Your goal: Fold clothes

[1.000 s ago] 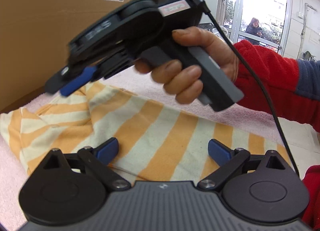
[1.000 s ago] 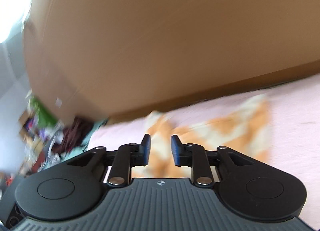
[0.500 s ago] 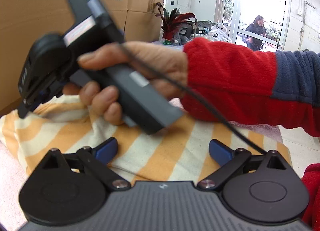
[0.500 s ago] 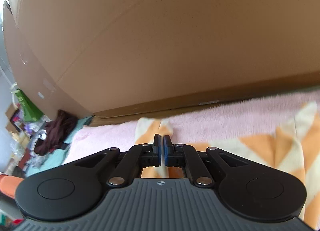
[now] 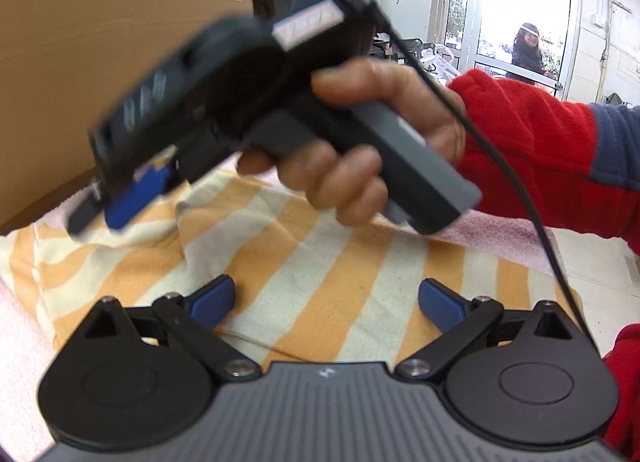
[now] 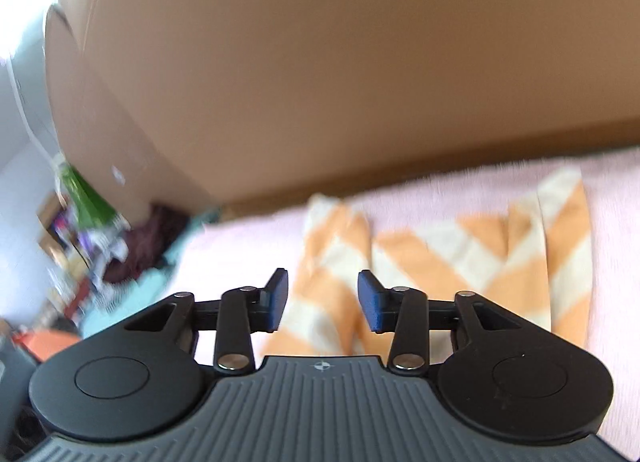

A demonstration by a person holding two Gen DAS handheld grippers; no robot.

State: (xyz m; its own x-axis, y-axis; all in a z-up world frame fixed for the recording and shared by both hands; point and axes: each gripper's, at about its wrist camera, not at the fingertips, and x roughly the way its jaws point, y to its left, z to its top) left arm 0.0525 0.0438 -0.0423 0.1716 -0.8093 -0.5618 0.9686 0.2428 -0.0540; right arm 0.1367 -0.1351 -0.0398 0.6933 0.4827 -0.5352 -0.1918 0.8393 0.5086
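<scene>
The left gripper (image 5: 326,298) is nearest to its camera, with both blue pads spread wide apart and nothing between them; it hangs low over the near edge of the striped garment (image 5: 304,262). The right gripper (image 6: 322,300) has its pads parted too, by a smaller gap, and holds no cloth; in the left wrist view it is tilted down above the far left part of the garment, carried by the person's right hand (image 5: 360,158).

The garment lies on a pink towel-like cover (image 6: 616,262), in front of a big cardboard box (image 6: 320,62). It has orange and cream stripes, and one flap already lies over the body, with its stripes running at another angle. Some soft wrinkles are at the far left end. How many folds are finished I cannot judge from this.

If another fold is wanted, I think each gripper should take only the top layer close to an edge or corner, close firmly, and both should lift together so the stripes stay straight. The material looks thin and soft, so it can slip or bunch easily.
</scene>
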